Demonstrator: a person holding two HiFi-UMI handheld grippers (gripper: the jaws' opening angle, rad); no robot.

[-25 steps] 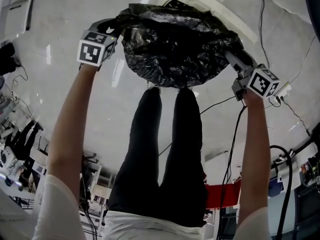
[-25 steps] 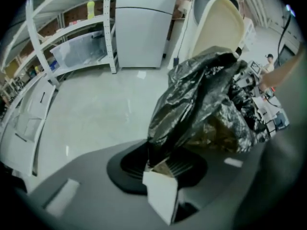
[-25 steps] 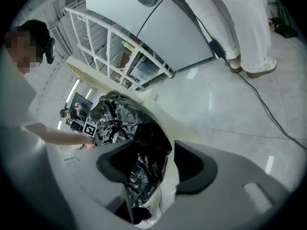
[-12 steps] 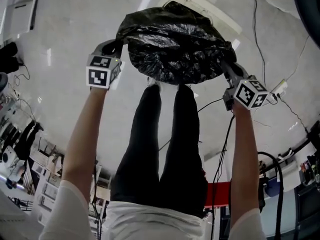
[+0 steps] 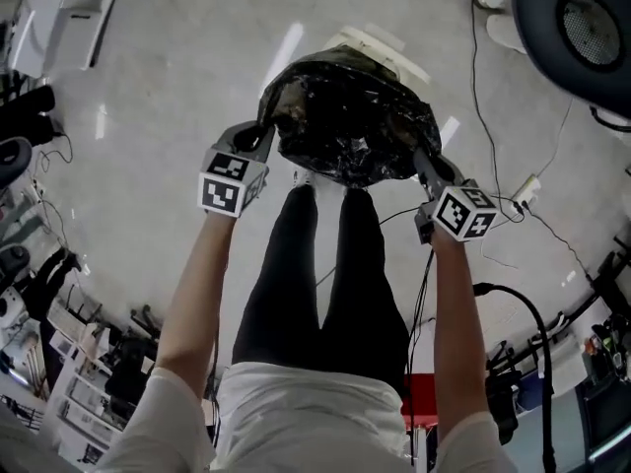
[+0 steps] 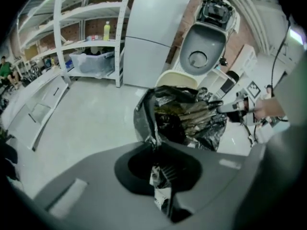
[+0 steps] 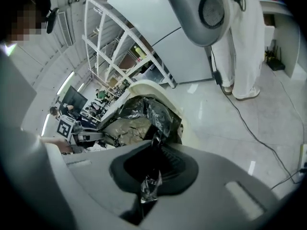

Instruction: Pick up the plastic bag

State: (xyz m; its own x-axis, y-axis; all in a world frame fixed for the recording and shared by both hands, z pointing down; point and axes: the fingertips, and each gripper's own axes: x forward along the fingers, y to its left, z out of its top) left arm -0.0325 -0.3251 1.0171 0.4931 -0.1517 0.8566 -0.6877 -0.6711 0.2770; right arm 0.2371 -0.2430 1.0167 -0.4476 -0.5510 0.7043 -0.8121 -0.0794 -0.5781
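A black plastic bag (image 5: 350, 126) hangs in the air between my two grippers, above a white bin (image 5: 380, 47) on the floor. My left gripper (image 5: 262, 138) is shut on the bag's left rim. The pinched film (image 6: 154, 143) runs down between its jaws in the left gripper view. My right gripper (image 5: 422, 161) is shut on the bag's right rim, and a strip of film (image 7: 152, 178) sits between its jaws. The bag's mouth (image 6: 184, 116) gapes open between the grippers, with crumpled brownish waste (image 7: 122, 128) inside it.
The person's black-trousered legs (image 5: 320, 284) stand right under the bag. Cables (image 5: 513, 205) trail over the pale floor at right. A round grey machine (image 5: 582, 18) sits at top right. White shelving (image 6: 91, 28) stands beyond the bin. Clutter lines the left edge (image 5: 30, 264).
Both grippers have moved inward and toward the person with the bag's rim. The bag has bunched narrower and risen off the white bin. The camera view has shifted.
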